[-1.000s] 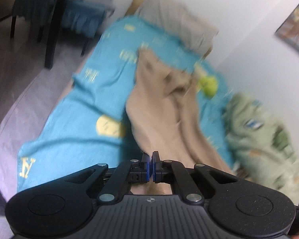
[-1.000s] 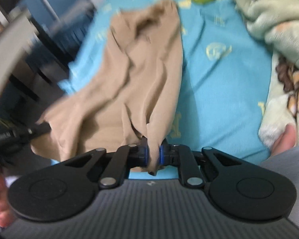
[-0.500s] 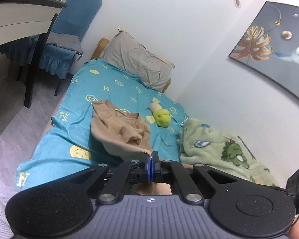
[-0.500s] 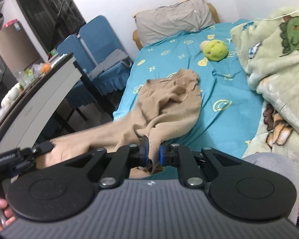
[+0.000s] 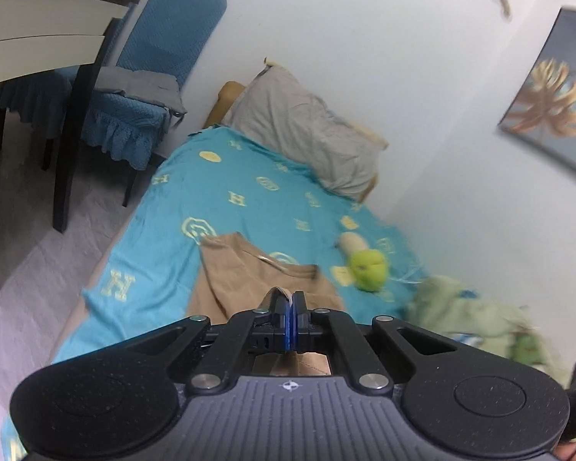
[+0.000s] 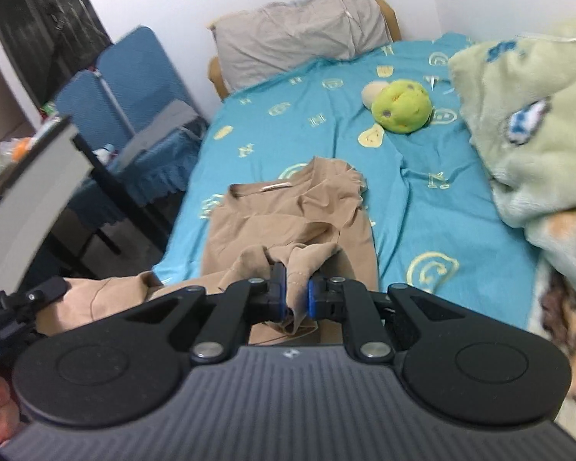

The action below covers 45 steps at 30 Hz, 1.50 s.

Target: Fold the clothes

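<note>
Both tools [image 5: 291,317] [image 6: 297,299] pinch the tan shirt's [image 6: 288,215] hem.

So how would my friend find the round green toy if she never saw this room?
Look at the bed with the turquoise sheet and its grey pillow. Past the tan shirt, beside the pale green fleece blanket, lies the green plush toy. It is the only round, bright lime thing there, speckled with dark spots.

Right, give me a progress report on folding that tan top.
Done: the tan top lies collar-end down on the blue sheet. In hand: the left gripper and right gripper each pinch its near edge, lifted off the bed. Left: no neat fold shows yet; the middle is bunched.
</note>
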Available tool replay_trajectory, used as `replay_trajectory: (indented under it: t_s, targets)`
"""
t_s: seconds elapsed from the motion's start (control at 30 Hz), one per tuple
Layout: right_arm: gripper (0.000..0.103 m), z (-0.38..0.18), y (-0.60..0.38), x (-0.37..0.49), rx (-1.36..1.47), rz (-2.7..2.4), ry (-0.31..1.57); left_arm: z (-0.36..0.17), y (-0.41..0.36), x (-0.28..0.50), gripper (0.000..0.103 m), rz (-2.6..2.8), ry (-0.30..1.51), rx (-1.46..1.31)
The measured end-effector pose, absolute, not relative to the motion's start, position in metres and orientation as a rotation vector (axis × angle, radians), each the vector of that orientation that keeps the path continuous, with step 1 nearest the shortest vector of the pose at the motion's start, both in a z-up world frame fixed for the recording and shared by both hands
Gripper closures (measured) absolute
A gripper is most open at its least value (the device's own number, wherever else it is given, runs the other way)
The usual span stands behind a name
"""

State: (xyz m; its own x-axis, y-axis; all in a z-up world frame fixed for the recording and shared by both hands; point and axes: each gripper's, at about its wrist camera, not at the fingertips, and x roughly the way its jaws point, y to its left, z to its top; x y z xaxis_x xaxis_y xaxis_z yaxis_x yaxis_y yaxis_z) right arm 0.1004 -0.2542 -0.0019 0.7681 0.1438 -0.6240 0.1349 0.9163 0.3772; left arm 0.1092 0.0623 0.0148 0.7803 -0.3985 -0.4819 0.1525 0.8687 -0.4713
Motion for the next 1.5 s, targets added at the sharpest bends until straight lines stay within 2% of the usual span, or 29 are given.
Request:
replay_trajectory:
  t_s: [0.27, 0.37, 0.5, 0.6, 0.63, 0.67, 0.73, 0.77, 0.8, 0.83, 0.87, 0.9, 0.97, 1.03, 1.27, 1.5]
  targets:
    - [0.089, -0.090, -0.254, 0.207, 0.371, -0.050, 0.823, -0.089, 0.035, 0.220, 0.102, -0.237, 0.706, -0.256]
    - [0.089, -0.115, -0.251, 0.228, 0.331, -0.072, 0.872, -0.122, 0.028, 0.238, 0.102, -0.221, 0.745, -0.199]
    - [0.088, -0.136, -0.245, 0.241, 0.310, -0.097, 0.917, -0.150, 0.021, 0.250, 0.101, -0.230, 0.808, -0.153]
    - [0.087, -0.133, -0.244, 0.238, 0.296, -0.095, 0.917, -0.153, 0.018, 0.249, 0.097, -0.223, 0.809, -0.124]
    - [0.087, -0.133, -0.243, 0.237, 0.291, -0.095, 0.917, -0.149, 0.017, 0.245, 0.089, -0.227, 0.799, -0.112]
    - [0.087, -0.132, -0.243, 0.236, 0.286, -0.094, 0.917, -0.144, 0.015, 0.241, 0.075, -0.229, 0.789, -0.100]
    - [0.085, -0.128, -0.245, 0.234, 0.292, -0.094, 0.913, -0.129, 0.013, 0.229, 0.058, -0.224, 0.756, -0.084]
    - [0.081, -0.124, -0.246, 0.229, 0.309, -0.091, 0.901, -0.120, 0.012, 0.221, 0.049, -0.222, 0.733, -0.080]
    - [0.076, -0.119, -0.248, 0.224, 0.319, -0.084, 0.885, -0.111, 0.012, 0.212, 0.045, -0.223, 0.708, -0.081]
    - [0.071, -0.115, -0.248, 0.220, 0.330, -0.076, 0.870, -0.101, 0.012, 0.203, 0.034, -0.222, 0.684, -0.079]
    - [0.058, -0.107, -0.247, 0.212, 0.324, -0.072, 0.847, -0.092, 0.011, 0.193, 0.023, -0.216, 0.667, -0.067]
    - [0.044, -0.100, -0.246, 0.204, 0.318, -0.068, 0.825, -0.083, 0.009, 0.183, 0.019, -0.209, 0.650, -0.055]
    - [0.026, -0.081, -0.243, 0.180, 0.298, -0.042, 0.749, -0.065, 0.005, 0.162, 0.010, -0.207, 0.611, -0.032]
    - [0.017, -0.062, -0.239, 0.157, 0.279, -0.016, 0.673, -0.049, 0.001, 0.140, 0.002, -0.217, 0.571, -0.017]
    - [0.016, -0.021, -0.229, 0.085, 0.182, 0.019, 0.510, -0.014, -0.012, 0.059, 0.000, -0.277, 0.418, 0.042]
    - [0.016, -0.020, -0.225, 0.062, 0.192, -0.014, 0.505, -0.027, -0.010, 0.030, 0.000, -0.271, 0.460, 0.015]
